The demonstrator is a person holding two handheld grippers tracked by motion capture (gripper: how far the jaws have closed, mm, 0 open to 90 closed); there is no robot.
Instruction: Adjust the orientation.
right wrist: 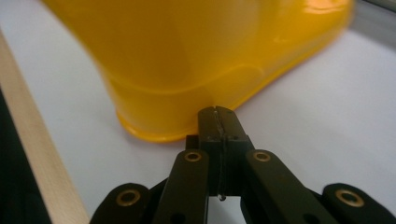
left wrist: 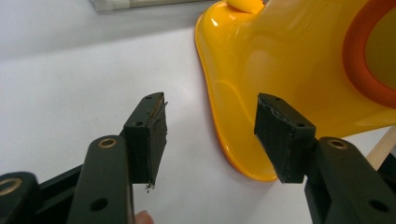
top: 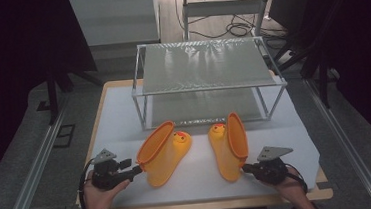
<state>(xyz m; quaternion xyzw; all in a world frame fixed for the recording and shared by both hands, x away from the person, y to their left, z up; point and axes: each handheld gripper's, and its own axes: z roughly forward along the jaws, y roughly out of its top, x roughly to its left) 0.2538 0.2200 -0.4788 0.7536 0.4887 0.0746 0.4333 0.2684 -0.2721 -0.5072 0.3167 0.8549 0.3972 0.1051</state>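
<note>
Side by side on a white table [top: 124, 114], two yellow rubber boots with duck faces lie on their sides in front of a two-shelf wire rack [top: 206, 78]. At the high view's left, the left gripper [top: 137, 169] sits at the orange-rimmed opening of the left boot [top: 165, 154], jaws spread wide and gripping nothing; in the left gripper view the boot's heel end [left wrist: 280, 70] lies just ahead, near one jaw. At the high view's right, the right gripper [top: 245, 168] has its jaws pressed fully together on nothing, the tips right at the heel end of the right boot [top: 227, 146], whose sole edge [right wrist: 187, 107] looms close in the right gripper view.
</note>
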